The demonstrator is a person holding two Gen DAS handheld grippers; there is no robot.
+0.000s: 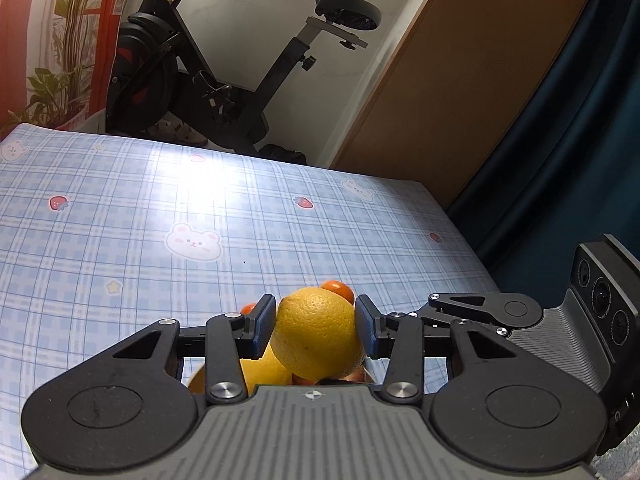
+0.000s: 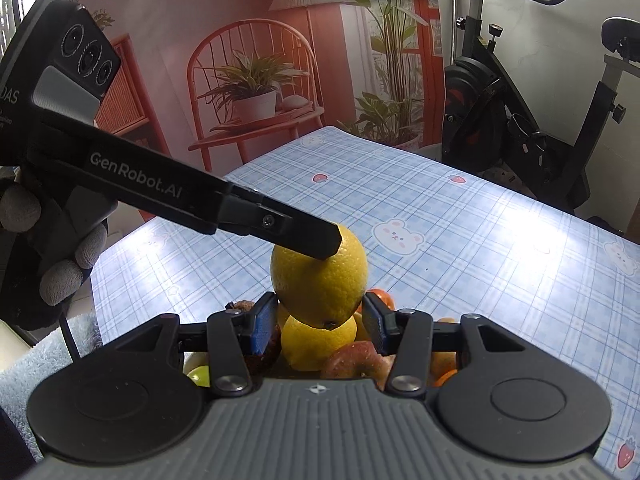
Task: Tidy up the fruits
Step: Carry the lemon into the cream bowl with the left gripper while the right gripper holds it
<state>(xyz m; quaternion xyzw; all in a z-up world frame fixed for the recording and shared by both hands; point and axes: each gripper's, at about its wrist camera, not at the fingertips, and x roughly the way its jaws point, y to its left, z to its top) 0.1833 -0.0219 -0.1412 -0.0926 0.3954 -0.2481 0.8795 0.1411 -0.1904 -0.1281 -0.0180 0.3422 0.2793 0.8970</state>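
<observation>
A yellow lemon (image 1: 316,332) sits between the blue pads of my left gripper (image 1: 316,324), which is shut on it above a pile of fruit. In the right wrist view the same lemon (image 2: 320,280) is held by the left gripper's finger (image 2: 312,236) from the left. My right gripper (image 2: 320,320) is open, its pads on either side of the lemon's lower part, not pressing it. Below lie a second lemon (image 2: 316,344), a red apple (image 2: 356,360), small oranges (image 1: 338,290) and a green fruit (image 2: 200,376).
The table has a blue plaid cloth (image 1: 120,240) with bear and strawberry prints. An exercise bike (image 1: 192,80) stands beyond the far edge. A brown door (image 1: 460,80) and dark curtain (image 1: 568,140) are at the right. A gloved hand (image 2: 60,256) holds the left gripper.
</observation>
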